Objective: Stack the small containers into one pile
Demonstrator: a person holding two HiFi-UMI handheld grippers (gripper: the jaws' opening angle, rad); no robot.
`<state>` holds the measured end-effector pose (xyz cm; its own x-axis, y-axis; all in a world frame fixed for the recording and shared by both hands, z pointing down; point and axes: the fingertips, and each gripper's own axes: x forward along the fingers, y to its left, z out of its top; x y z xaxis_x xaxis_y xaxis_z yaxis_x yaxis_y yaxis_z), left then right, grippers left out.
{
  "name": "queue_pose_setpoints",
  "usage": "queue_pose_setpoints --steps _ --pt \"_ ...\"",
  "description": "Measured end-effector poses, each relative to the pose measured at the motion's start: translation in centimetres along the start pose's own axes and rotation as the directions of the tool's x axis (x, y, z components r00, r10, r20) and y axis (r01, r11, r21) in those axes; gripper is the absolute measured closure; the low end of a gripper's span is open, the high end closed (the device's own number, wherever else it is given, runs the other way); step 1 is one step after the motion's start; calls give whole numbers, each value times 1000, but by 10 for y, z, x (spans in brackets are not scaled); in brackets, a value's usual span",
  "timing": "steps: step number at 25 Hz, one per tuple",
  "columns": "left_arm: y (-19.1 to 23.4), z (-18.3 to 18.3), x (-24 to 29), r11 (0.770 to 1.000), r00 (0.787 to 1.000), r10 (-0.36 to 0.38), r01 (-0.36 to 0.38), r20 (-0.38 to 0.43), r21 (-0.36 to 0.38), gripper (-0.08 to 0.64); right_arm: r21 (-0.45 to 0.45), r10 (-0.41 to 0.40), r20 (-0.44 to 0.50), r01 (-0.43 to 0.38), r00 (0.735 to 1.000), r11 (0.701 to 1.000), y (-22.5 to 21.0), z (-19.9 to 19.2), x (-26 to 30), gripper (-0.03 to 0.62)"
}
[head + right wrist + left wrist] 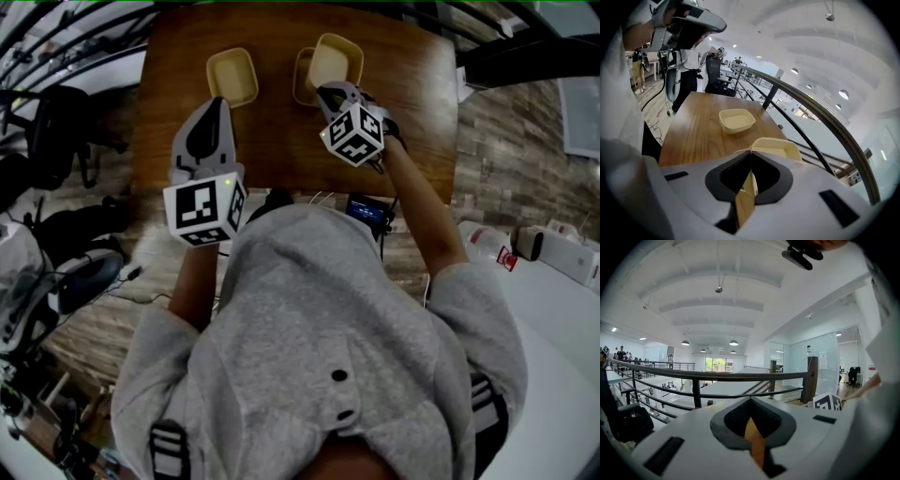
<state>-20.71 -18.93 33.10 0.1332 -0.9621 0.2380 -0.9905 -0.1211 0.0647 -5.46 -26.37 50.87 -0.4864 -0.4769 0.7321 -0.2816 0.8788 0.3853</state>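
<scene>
The right gripper (325,92) is clamped on the rim of a cream container (337,58) at the table's (281,141) one o'clock, above what looks like a second container (302,80). A third container (232,77) sits at eleven o'clock. The left gripper (217,103) is closed and empty. The next move is probably to nest the held one.

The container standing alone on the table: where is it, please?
In the head view, the lone container sits at the far left of the table, just beyond the left gripper and left of the held container in the right gripper.

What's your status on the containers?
Left gripper shut, empty. Right gripper shut on rim of cream container. Second container sits apart on the table. Nothing in the way.
</scene>
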Motion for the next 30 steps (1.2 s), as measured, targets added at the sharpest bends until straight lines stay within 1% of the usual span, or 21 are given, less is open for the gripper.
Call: queue_pose_setpoints --steps 5,10,15,22,26,30 --pt "20 2 -12 1000 1000 27 -27 4 -4 549 -27 28 7 -28 1000 999 13 16 7 566" --pt "18 0 -13 999 999 40 -40 -9 -13 549 -42 65 -5 -65 998 997 19 8 10 566" --pt "21 0 -14 999 999 47 -47 -15 -15 549 -62 84 -34 -86 996 994 25 -1 17 566" --pt "24 -1 -13 999 999 50 -50 -23 -14 549 -126 90 -45 -95 995 988 33 0 23 566" --pt "22 -2 -16 999 999 48 -48 -22 -11 549 -133 104 -52 -110 993 985 40 -3 25 566" --pt "25 -3 -17 999 998 52 -52 -22 -10 549 -129 112 -78 -121 991 984 43 -11 34 566"
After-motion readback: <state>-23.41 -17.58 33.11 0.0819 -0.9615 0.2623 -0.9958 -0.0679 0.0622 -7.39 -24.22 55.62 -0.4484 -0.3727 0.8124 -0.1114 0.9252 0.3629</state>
